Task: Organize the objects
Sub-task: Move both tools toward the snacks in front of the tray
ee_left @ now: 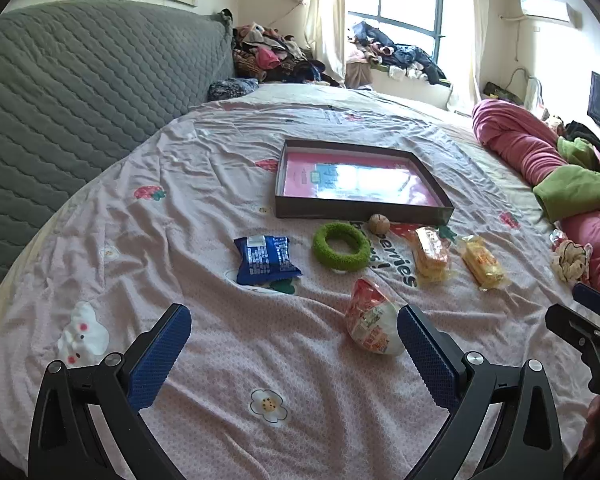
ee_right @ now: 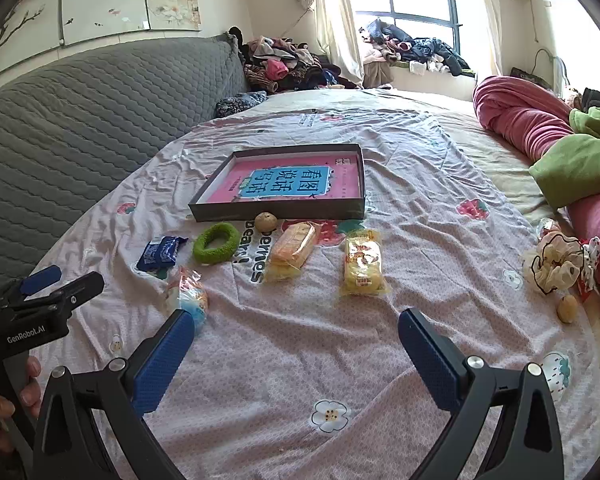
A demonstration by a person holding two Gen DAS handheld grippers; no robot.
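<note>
Snacks on the bed [ee_left: 204, 208] before a shallow dark box [ee_left: 356, 212]: blue packet [ee_left: 266, 259], green ring [ee_left: 341, 247], two yellow cakes [ee_left: 431, 255] [ee_left: 482, 262], red-white pouch [ee_left: 374, 323] nearest. Left gripper [ee_left: 294, 354] spread wide, empty, beside the pouch. Right gripper [ee_right: 296, 354] likewise wide, empty, above bare sheet.
</note>
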